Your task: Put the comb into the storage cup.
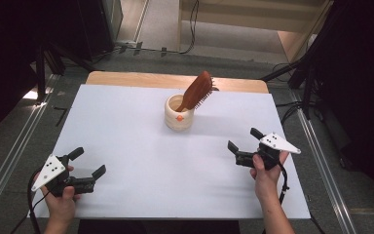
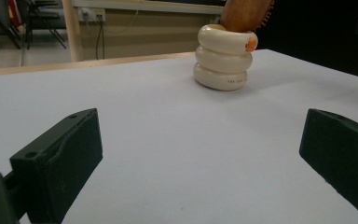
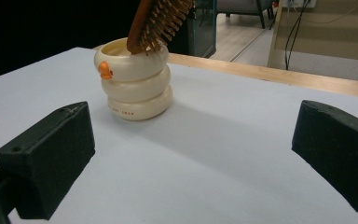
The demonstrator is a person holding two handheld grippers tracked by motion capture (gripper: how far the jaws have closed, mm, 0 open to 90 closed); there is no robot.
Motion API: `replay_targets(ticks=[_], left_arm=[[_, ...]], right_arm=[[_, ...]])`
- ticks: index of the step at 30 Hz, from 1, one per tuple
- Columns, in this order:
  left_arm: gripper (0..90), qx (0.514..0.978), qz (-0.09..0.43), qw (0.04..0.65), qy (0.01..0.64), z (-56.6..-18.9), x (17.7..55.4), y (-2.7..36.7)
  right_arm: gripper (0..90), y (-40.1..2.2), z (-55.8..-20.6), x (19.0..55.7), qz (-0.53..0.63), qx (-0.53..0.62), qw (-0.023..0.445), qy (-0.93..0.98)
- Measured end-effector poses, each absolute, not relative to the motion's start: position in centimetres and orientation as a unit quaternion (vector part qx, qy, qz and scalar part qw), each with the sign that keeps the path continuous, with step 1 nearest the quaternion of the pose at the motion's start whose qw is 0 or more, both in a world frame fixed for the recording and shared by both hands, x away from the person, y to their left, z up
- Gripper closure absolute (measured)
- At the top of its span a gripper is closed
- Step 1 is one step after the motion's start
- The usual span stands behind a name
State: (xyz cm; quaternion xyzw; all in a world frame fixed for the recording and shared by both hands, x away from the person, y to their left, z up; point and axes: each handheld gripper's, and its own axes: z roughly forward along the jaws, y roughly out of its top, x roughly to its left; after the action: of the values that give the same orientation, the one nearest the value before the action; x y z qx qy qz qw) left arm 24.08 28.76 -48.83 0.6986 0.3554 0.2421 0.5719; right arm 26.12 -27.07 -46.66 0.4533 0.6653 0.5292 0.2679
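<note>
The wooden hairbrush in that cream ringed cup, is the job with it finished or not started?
The brown wooden hairbrush stands handle-down, leaning, in the cream ringed cup at the far middle of the white table. The left gripper and right gripper are both open, hold nothing and sit apart from the cup. Whether the brush was just placed or awaits pickup, I cannot tell.

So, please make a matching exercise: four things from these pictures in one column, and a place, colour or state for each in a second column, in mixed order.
Things:
1. brush
2. cup
3. left gripper
4. right gripper

Descriptions:
A. cream, built like three stacked rings, with a small orange spot
B. jaws open, near the table's right edge
C. brown wood, leaning in the cup, handle down
D. jaws open, near the table's front left corner

Pairs: 1-C, 2-A, 3-D, 4-B
</note>
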Motion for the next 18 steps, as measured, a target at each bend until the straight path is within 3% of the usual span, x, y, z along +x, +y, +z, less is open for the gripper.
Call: replay_targets(ticks=[18], left_arm=[[0.0, 0.699, 0.244, 0.570, 0.356, -48.8, 24.1, 28.7]], right_arm=[[0.0, -30.9, -48.5, 22.6, 0.522, 0.479, 0.275, 0.650]])
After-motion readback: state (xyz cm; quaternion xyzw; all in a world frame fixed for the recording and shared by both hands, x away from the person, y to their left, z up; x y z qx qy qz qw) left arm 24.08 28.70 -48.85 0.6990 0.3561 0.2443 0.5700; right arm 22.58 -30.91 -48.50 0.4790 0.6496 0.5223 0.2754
